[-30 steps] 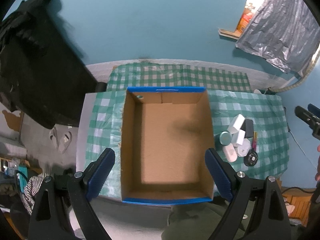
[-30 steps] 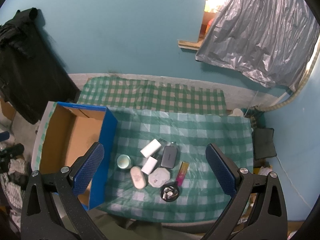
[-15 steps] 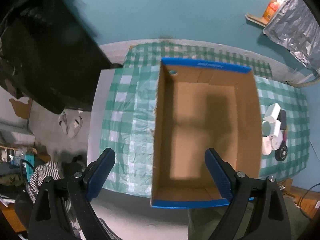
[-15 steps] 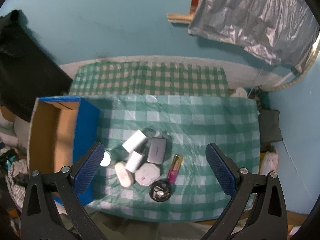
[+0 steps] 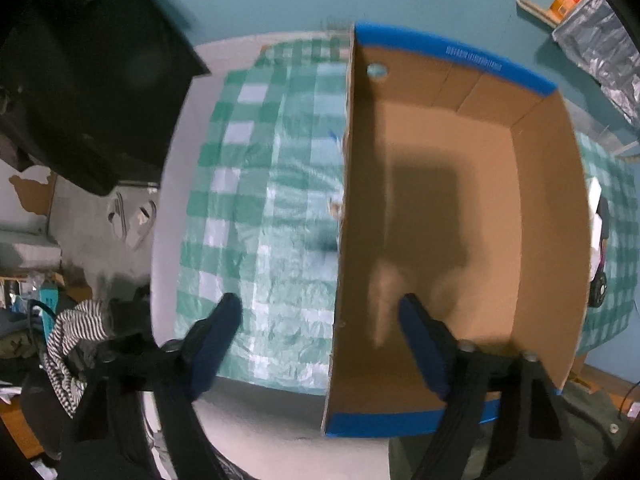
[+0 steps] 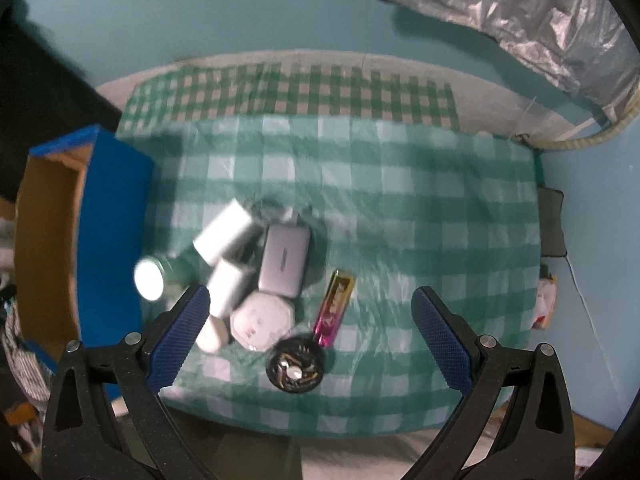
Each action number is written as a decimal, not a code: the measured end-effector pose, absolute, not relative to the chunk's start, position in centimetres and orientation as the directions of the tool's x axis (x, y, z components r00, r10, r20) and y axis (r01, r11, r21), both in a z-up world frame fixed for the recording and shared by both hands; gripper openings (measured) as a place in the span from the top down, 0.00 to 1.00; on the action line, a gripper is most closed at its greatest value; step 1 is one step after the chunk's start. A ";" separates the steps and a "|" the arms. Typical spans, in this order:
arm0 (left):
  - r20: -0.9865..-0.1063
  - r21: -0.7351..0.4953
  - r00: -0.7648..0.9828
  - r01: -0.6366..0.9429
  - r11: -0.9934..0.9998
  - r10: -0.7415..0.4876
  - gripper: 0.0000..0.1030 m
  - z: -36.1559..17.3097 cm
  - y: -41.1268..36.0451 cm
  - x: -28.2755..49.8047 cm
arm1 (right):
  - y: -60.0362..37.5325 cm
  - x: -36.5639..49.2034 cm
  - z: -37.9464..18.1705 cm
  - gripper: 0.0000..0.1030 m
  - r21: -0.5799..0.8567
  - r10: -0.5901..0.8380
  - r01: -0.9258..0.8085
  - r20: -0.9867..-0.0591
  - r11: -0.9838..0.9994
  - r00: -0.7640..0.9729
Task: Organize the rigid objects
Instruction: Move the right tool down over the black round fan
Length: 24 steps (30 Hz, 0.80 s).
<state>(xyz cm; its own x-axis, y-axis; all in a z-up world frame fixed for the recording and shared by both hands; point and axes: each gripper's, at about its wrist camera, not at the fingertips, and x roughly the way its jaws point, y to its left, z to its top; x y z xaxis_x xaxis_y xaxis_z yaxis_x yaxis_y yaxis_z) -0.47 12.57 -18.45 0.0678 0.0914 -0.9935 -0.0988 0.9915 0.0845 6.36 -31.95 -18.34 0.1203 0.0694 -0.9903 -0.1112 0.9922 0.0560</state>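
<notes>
Since the earlier frame both claws dropped closer. Right gripper (image 6: pixel 308 320), wide open, empty, hovers over clustered items (image 6: pixel 256 276); cardboard box (image 6: pixel 52 240) at nine o'clock. Left gripper (image 5: pixel 320 344), open, empty, straddles its wall. I'd single out one edge piece.

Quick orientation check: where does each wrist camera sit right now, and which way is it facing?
Left wrist: above the table's left end, facing down into the empty box; open left gripper straddles its left wall.
Right wrist: above the checked cloth, facing down at the pile of small items; open right gripper shows.
Shared: box, cloth.
</notes>
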 end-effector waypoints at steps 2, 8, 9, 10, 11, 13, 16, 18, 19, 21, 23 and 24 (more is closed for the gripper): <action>-0.996 0.067 0.050 -0.106 0.992 0.072 0.30 -19.4 12.7 -0.7 | -31.8 5.6 -19.8 0.02 0.048 0.059 -0.121 -0.994 0.992 0.092; -0.999 0.034 0.009 -0.118 0.992 0.035 0.48 -21.2 13.2 -1.4 | -31.3 3.0 -23.7 0.02 0.040 0.041 -0.181 -0.999 0.983 0.003; -0.999 0.032 0.006 -0.120 0.992 0.033 0.51 -21.3 13.3 -1.4 | -31.2 2.6 -24.2 0.02 0.041 0.041 -0.193 -0.999 0.980 -0.005; -1.000 0.028 0.002 -0.123 0.992 0.028 0.56 -21.5 13.5 -1.5 | -31.2 2.1 -24.8 0.02 0.048 0.046 -0.200 -0.999 0.979 -0.014; -1.000 0.020 -0.001 -0.126 0.992 0.019 0.62 -21.5 13.6 -1.5 | -31.3 1.9 -25.2 0.02 0.052 0.048 -0.201 -0.999 0.978 -0.020; -1.000 0.002 0.002 -0.128 0.992 0.002 0.66 -21.4 13.7 -1.6 | -31.4 1.4 -25.9 0.02 0.058 0.052 -0.198 -0.998 0.978 -0.035; -1.000 -0.011 0.010 -0.126 0.992 -0.010 0.73 -21.4 13.9 -1.9 | -31.6 0.9 -26.8 0.02 0.052 0.045 -0.195 -0.998 0.979 -0.044; -1.000 -0.017 0.009 -0.123 0.992 -0.016 0.75 -21.4 14.0 -2.1 | -31.6 0.5 -27.4 0.02 0.051 0.042 -0.196 -0.998 0.979 -0.049; -1.000 -0.028 0.008 -0.125 0.992 -0.028 0.76 -21.4 14.1 -2.2 | -31.7 0.4 -27.7 0.02 0.052 0.044 -0.197 -0.998 0.979 -0.047; -0.999 -0.049 0.005 -0.130 0.990 -0.048 0.82 -21.4 14.1 -2.5 | -31.3 0.0 -28.4 0.02 0.055 0.047 -0.205 -0.998 0.977 -0.042; -0.998 -0.064 0.005 -0.128 0.990 -0.064 0.90 -21.4 14.0 -2.7 | -31.3 -0.3 -28.8 0.02 0.052 0.043 -0.216 -0.998 0.975 -0.043; -0.998 -0.060 0.000 -0.124 0.990 -0.061 0.90 -21.3 13.8 -2.8 | -31.1 -0.4 -29.1 0.02 0.047 0.039 -0.224 -0.998 0.973 -0.041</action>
<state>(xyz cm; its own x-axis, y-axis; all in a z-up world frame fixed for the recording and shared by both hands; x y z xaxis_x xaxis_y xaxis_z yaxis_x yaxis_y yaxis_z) -2.83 13.80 -21.35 0.0003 -0.0609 -0.9981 -0.1238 0.9905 -0.0605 -0.45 -31.12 -29.11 -0.0406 0.0393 -0.9984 -0.2241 0.9734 0.0474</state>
